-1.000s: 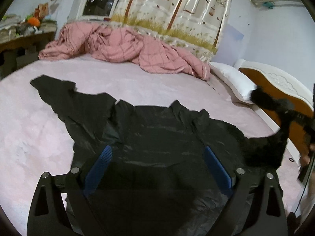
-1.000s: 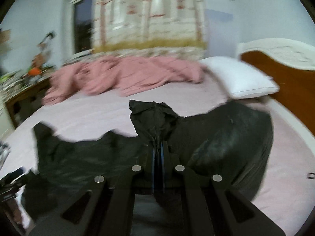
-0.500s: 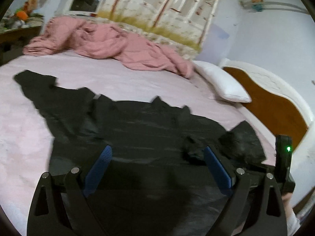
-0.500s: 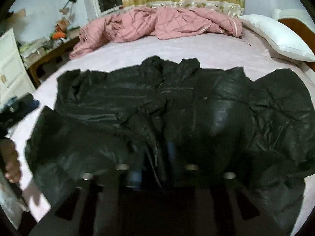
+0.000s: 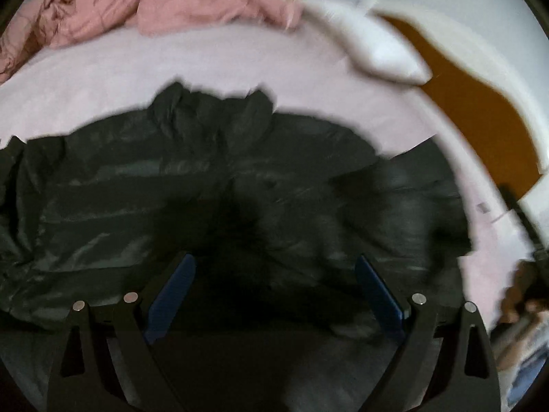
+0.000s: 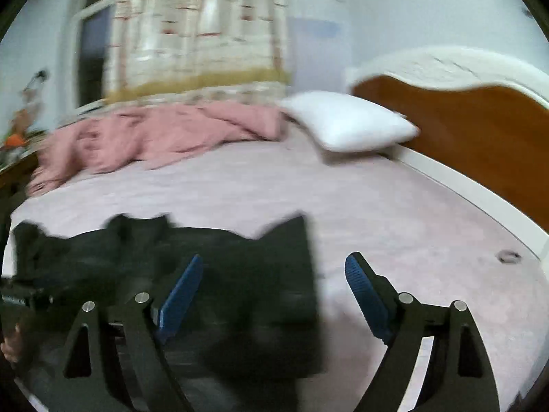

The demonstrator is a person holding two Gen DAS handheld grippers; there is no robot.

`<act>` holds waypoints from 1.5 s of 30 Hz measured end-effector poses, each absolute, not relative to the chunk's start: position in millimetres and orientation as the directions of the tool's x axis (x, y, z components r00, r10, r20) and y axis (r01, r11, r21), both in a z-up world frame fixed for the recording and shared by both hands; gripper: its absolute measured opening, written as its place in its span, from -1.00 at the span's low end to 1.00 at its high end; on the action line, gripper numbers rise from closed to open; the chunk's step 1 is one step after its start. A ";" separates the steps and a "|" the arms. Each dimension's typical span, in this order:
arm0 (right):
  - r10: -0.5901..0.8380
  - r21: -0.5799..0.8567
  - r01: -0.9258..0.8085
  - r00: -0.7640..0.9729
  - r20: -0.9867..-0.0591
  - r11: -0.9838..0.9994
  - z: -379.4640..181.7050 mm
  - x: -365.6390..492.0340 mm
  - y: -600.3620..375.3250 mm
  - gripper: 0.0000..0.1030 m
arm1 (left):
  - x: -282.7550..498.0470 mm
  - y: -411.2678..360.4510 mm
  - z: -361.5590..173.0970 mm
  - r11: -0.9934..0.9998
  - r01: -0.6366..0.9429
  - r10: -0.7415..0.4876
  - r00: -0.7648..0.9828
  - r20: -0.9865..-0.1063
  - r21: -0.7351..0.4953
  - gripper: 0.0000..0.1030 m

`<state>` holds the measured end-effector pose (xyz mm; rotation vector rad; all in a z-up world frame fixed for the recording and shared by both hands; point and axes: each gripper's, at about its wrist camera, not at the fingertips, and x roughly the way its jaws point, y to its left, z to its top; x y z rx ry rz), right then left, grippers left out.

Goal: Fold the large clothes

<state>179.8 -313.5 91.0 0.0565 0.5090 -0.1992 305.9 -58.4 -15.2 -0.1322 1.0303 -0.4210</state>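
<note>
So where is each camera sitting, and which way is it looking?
Left wrist: sits on the left gripper, tilted down over the black jacket on the bed; its own two wide-apart fingers show, plus part of a hand at the right edge.
Right wrist: sits on the right gripper, looking across the bed toward the curtain; its fingers show, jaws opening with nothing pinched.
Both see: the jacket, pink blanket, white pillow, headboard.
</note>
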 end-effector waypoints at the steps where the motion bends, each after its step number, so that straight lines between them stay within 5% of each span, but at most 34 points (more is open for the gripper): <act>1: -0.172 0.040 0.221 0.848 -0.501 0.974 88.9 180.2 -326.8 0.68 | 314.8 -61.8 -25.9 0.927 0.252 -0.362 0.413 -0.836 -0.277 0.67; 3: -0.135 0.150 0.250 0.837 -0.530 0.957 85.3 181.4 -353.5 0.68 | 326.4 -63.5 -46.4 0.940 0.219 -0.326 0.345 -0.880 -0.263 0.48; 7: -0.116 0.247 0.290 0.831 -0.544 0.925 83.1 181.0 -384.7 0.68 | 323.4 -57.9 -44.7 0.968 0.198 -0.227 0.417 -0.880 -0.156 -0.48; 9: -0.135 0.236 0.311 0.821 -0.555 0.921 77.3 182.0 -388.8 0.68 | 320.9 -50.6 -38.4 0.976 0.178 -0.197 0.454 -0.869 -0.128 -0.66; 18: -0.059 0.223 0.233 0.804 -0.591 0.947 65.2 193.4 -361.5 0.68 | 324.6 31.9 -11.2 0.987 -0.071 0.156 0.608 -0.778 0.143 -0.72; 27: 0.072 0.197 0.078 0.749 -0.659 0.977 41.5 210.5 -313.5 0.68 | 321.3 87.5 -17.4 0.980 -0.162 0.186 0.578 -0.794 0.112 -0.71; 30: 0.187 0.287 0.013 0.730 -0.657 0.958 33.3 212.9 -307.7 0.68 | 328.3 93.8 -20.3 0.983 -0.170 0.154 0.573 -0.805 0.067 -0.71; 35: 0.210 0.335 0.038 0.712 -0.670 0.942 21.9 215.0 -306.4 0.68 | 311.2 97.9 -5.3 0.994 -0.107 0.045 0.644 -0.764 -0.032 -0.52; 38: 0.160 0.277 0.045 0.722 -0.673 0.960 22.7 214.1 -300.8 0.68 | 284.7 101.2 15.8 0.992 -0.059 -0.038 0.712 -0.701 -0.113 -0.24; 40: 0.135 0.242 0.042 0.731 -0.669 0.969 24.5 212.8 -294.8 0.68 | 261.5 101.2 30.9 0.993 -0.039 -0.045 0.761 -0.647 -0.114 0.19; 45: 0.091 0.151 0.010 0.755 -0.650 0.989 28.9 207.5 -271.4 0.68 | 208.7 118.3 52.3 0.985 -0.012 -0.080 0.855 -0.513 -0.173 0.83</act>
